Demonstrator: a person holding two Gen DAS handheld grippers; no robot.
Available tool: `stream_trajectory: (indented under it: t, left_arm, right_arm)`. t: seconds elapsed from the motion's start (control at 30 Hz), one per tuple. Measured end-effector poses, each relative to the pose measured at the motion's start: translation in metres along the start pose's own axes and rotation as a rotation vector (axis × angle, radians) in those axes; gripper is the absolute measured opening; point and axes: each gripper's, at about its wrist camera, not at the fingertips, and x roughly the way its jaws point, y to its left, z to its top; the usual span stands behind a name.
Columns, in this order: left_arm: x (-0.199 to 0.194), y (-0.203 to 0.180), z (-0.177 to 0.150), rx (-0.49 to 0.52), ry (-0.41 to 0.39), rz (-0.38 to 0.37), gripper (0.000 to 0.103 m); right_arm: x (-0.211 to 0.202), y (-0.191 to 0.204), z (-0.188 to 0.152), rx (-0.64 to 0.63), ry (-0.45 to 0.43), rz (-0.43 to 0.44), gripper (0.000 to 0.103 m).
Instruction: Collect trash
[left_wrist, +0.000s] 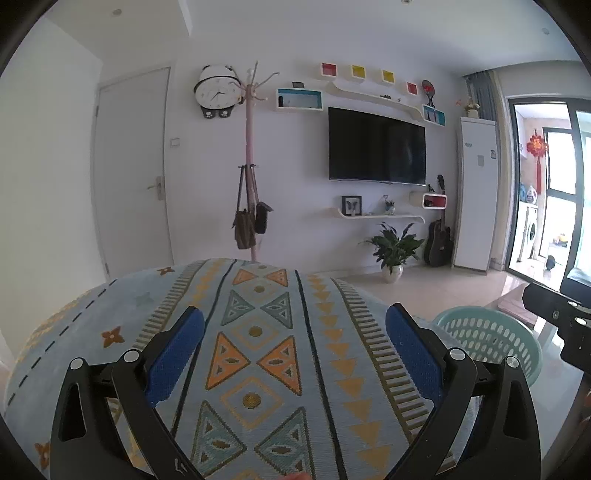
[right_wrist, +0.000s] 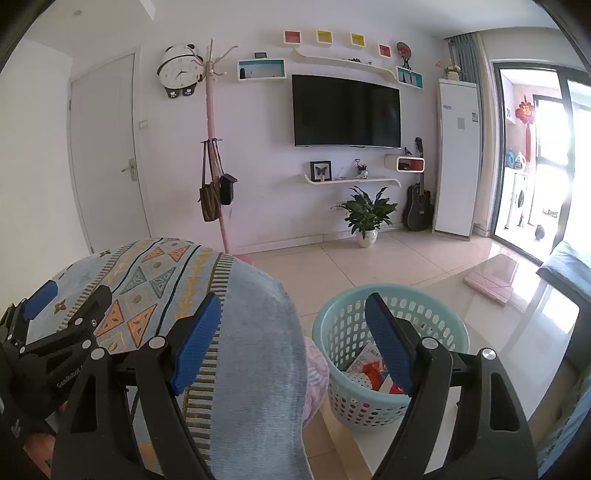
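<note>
A mint green perforated basket (right_wrist: 354, 402) stands on the tiled floor and holds a red wrapper (right_wrist: 375, 371) and printed white paper (right_wrist: 364, 356). My right gripper (right_wrist: 293, 301) is open with nothing between its blue pads; its right finger (right_wrist: 388, 339) hangs over the basket's mouth, and its left finger lies over a blue patterned cloth (right_wrist: 155, 277). My left gripper (left_wrist: 295, 314) is open and empty above the same cloth (left_wrist: 258, 332). The basket (left_wrist: 487, 332) is to its right. I see no loose trash on the cloth.
A pink coat stand (right_wrist: 216, 155) with bags, a potted plant (right_wrist: 365, 218), a guitar (right_wrist: 417, 206) and a tall white unit (right_wrist: 458, 155) line the far wall under the TV (right_wrist: 345, 110). A pink mat (right_wrist: 495, 277) lies on the floor. A dark sofa edge (right_wrist: 569, 266) is at the right.
</note>
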Motion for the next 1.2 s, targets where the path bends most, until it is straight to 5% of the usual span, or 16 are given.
stream_trajectory:
  t: [1.2]
  left_arm:
    - [0.0004,0.0026,0.0006,0.002,0.004,0.002,0.096]
  right_arm:
    - [-0.0051,0.0036,-0.0041,-0.017,-0.041,0.012,0.076]
